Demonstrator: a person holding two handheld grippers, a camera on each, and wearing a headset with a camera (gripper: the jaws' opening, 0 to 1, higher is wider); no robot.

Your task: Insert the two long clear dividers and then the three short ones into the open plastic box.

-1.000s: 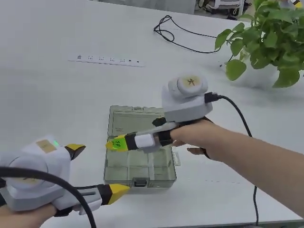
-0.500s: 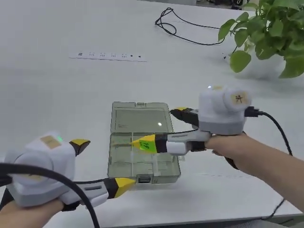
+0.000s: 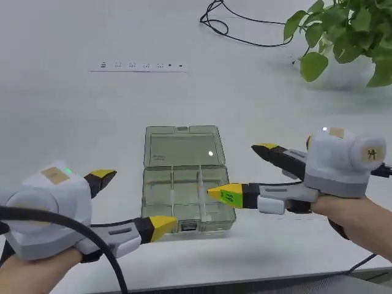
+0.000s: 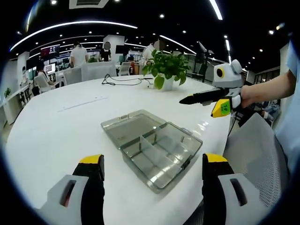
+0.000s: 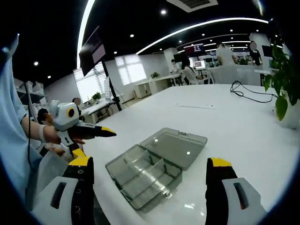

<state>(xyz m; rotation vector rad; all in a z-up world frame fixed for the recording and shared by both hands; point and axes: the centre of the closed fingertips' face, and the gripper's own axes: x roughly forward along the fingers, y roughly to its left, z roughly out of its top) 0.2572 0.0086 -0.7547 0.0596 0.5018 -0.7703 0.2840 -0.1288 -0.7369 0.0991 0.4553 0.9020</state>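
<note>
In the head view, a hand held the left gripper (image 3: pixel 133 199) at lower left, its 2 jaws spread wide, grasping nothing, tips pointing right. The right gripper (image 3: pixel 239 170) hung at lower right, also released and empty, pointing left, its lower tip overlapping the box's right side in that view. The open plastic box (image 3: pixel 181 149) lay at centre frame, close to the table's (image 3: pixel 73 122) front edge, lid flat behind the greenish tray. Clear dividers (image 3: pixel 173 191) stood inside it. Bare white tabletop spread all around. A power strip (image 3: pixel 138 66), a cable (image 3: pixel 233 24) and a plant (image 3: pixel 343 37) lay well apart, along the top.
</note>
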